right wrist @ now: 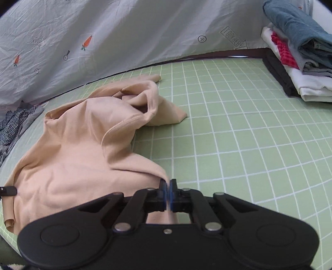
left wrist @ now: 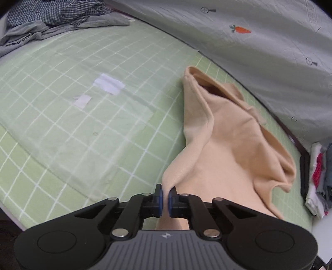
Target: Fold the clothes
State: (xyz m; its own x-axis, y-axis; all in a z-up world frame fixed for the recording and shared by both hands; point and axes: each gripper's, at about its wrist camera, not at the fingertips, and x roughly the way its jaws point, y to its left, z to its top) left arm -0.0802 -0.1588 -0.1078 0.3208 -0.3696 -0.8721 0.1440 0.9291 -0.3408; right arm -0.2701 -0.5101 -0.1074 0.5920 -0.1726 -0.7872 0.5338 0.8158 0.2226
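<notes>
Both grippers pinching beige shirt on green checked sheet.
Left gripper [left wrist: 165, 192] and right gripper [right wrist: 167, 185] each pinch soft, rumpled shirt [right wrist: 83, 149] fabric at 6 o'clock; grey carrot-print cloth [right wrist: 124, 31] at 12, its boxed lettering unreadable.

The shirt's [left wrist: 226, 145] near hem ran under the left gripper [left wrist: 165, 195] body and out of sight; the pinched fold vanished between the pads. In the right view, the shirt [right wrist: 78, 149] slipped behind the right gripper [right wrist: 167, 190]. The stack [left wrist: 317, 178] was cut by the frame edge. The pile [left wrist: 51, 18] was cropped at the top. Printed words on the sheet [right wrist: 124, 37] were too small to read.
</notes>
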